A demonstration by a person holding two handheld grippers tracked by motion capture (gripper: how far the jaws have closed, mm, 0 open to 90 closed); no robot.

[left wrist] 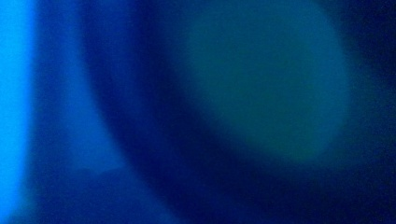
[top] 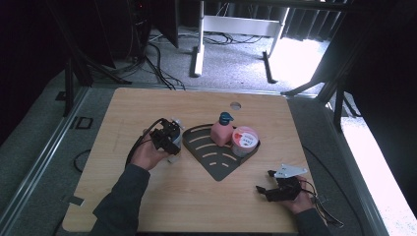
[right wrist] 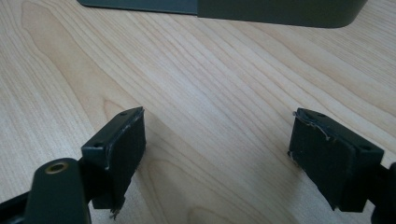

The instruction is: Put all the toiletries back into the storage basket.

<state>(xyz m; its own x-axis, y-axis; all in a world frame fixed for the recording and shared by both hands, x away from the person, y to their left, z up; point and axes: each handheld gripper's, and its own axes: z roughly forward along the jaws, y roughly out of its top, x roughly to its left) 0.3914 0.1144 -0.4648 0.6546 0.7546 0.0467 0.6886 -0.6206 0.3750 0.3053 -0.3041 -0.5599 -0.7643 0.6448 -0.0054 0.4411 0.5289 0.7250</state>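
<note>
Though half hidden by the left claw (top: 166, 136), a pale bottle (top: 177, 122); grip untellable; right claw (top: 265, 181) released.

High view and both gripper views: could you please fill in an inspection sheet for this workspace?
Surface: light wooden table, bare grain, small round hole near the far edge.
Job's things: pale object beside the dark slotted fan-shaped tray; the tray holds a pink bottle with teal cap and a round pink-lidded tub.
Clutter: nothing seen.
Grippers: left gripper at the pale object, grip unclear, its own view a blue blur; right gripper open, nothing between the jaws, low over the table.
Cables: black cable loops from the left gripper; floor cables.
Surroundings: grey carpet, white frame leg.
</note>
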